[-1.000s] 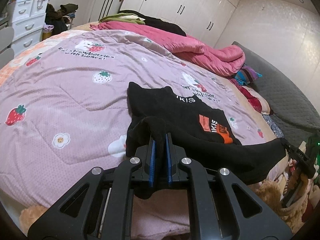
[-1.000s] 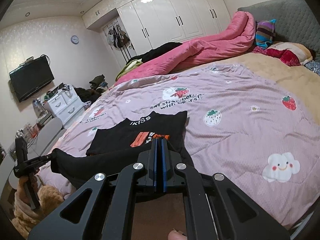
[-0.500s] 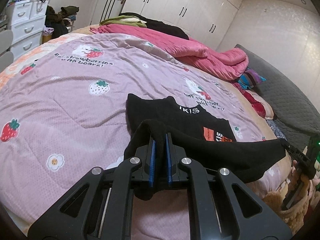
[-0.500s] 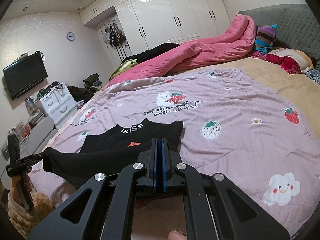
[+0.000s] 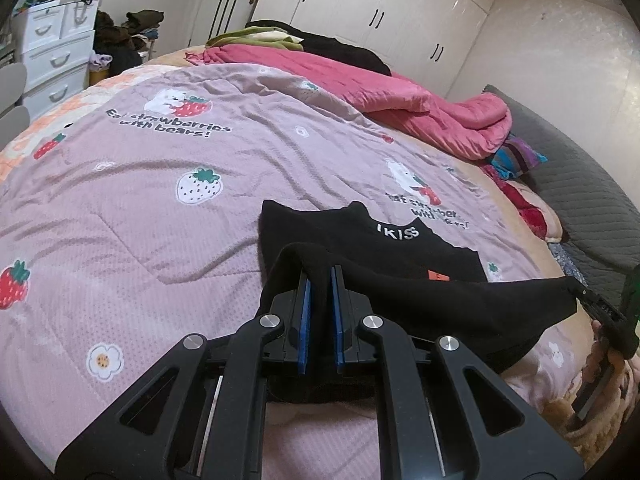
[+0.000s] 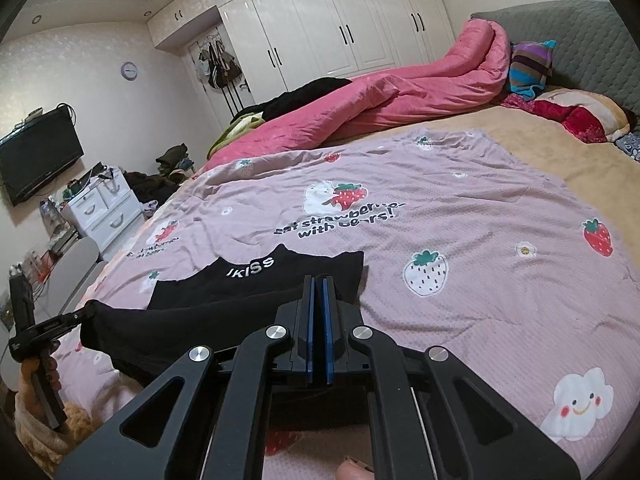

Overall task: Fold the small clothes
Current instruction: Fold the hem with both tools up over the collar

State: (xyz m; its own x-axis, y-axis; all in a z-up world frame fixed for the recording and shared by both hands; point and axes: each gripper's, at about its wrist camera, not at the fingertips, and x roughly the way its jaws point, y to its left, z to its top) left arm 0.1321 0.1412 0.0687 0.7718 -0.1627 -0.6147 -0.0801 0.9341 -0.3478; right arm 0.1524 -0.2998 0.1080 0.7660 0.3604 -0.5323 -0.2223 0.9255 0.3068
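A small black top (image 5: 384, 248) with white "IKISS" lettering lies flat on the pink strawberry quilt (image 5: 160, 200). My left gripper (image 5: 320, 270) is shut on one corner of its near hem, which is lifted and drawn over the body. That hem stretches taut to the right, where the right gripper (image 5: 588, 300) pinches the other corner. In the right wrist view the black top (image 6: 256, 284) lies just ahead, and my right gripper (image 6: 319, 280) is shut on its fabric. There the left gripper (image 6: 80, 314) holds the far corner at the left edge. An orange patch (image 5: 438, 276) peeks out under the fold.
A rumpled pink duvet (image 5: 420, 108) and dark clothes lie along the bed's far side. Pillows (image 6: 580, 114) rest against the grey headboard (image 6: 580, 36). White drawers (image 5: 52, 60) and a wall TV (image 6: 36, 164) stand beyond the bed. A hand (image 6: 40, 364) grips the left tool.
Both grippers have carried the lifted hem forward over the top toward its collar. The fold now covers most of the orange print that showed before.
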